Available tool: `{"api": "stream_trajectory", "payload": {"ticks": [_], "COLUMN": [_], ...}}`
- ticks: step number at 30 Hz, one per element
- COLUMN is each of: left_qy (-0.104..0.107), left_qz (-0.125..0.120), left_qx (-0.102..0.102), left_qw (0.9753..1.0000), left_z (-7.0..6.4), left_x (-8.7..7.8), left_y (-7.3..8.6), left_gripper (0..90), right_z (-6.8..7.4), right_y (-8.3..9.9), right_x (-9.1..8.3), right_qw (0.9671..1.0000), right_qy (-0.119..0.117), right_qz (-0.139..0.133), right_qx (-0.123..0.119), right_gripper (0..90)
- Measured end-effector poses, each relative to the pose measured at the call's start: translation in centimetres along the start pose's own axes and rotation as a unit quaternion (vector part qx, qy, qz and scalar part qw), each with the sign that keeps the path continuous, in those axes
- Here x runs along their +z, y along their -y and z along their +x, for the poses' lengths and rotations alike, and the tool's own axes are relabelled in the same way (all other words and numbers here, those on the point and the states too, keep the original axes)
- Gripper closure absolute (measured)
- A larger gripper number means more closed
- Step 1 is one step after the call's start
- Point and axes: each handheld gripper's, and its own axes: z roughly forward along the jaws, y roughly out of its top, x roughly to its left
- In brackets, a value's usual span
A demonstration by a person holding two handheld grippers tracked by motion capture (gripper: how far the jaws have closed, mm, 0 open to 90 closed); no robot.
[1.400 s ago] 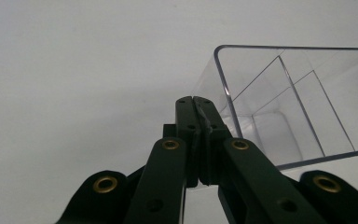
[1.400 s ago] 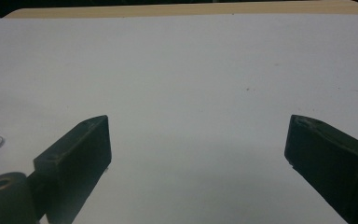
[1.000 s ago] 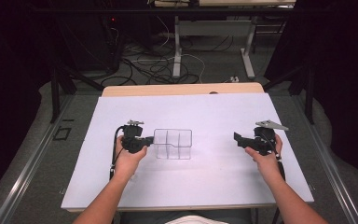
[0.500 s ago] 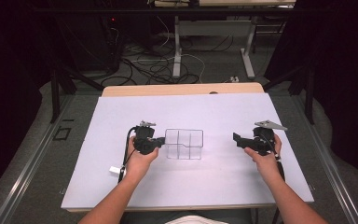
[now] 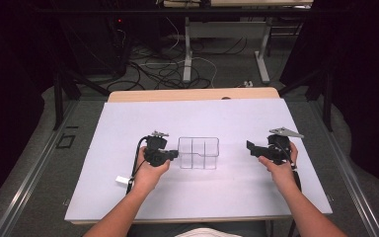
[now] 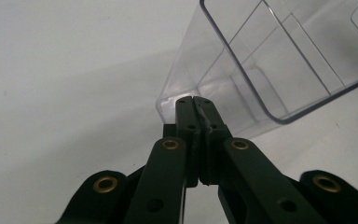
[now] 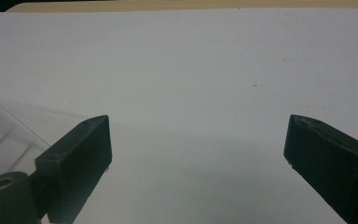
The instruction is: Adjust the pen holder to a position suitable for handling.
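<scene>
Left claw [image 6: 196, 100] is pinching the near-left wall of the clear divided tray [image 5: 198, 152] sitting mid-bench [image 5: 128, 123], right claw [image 7: 198, 154] is waiting wide open well apart; pinch wants keeping firm and level, lest thin plastic slip.

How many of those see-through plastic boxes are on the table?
1. The clear divided box sits near the middle of the white table, with the left gripper shut on its left wall. The right gripper is open, apart from it.

White-topped table [image 5: 128, 197], bare wood strip along far edge; clear compartmented tray [image 5: 199, 152] near centre.
</scene>
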Motion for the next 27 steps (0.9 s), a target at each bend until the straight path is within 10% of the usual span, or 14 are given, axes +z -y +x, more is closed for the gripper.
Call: {"api": "stream_trajectory", "payload": {"ticks": [12,27], "left_qy": [0.013,0.018], "left_qz": [0.017,-0.03], "left_qx": [0.002,0.031], "left_qw": [0.9998,0.9989], "left_z": [-0.6,3.3], "left_x": [-0.2,-5.0], "left_y": [0.3,1.1], "left_gripper": [89.3,71.4], "right_z": [0.0,0.0], "right_y": [0.0,0.2], "right_x": [0.0,-0.2], "right_qw": [1.0,1.0], "right_qy": [0.001,0.004], "right_qz": [-0.002,0.001], "right_qx": [0.005,0.007], "right_gripper": [7.2,7.2]}}
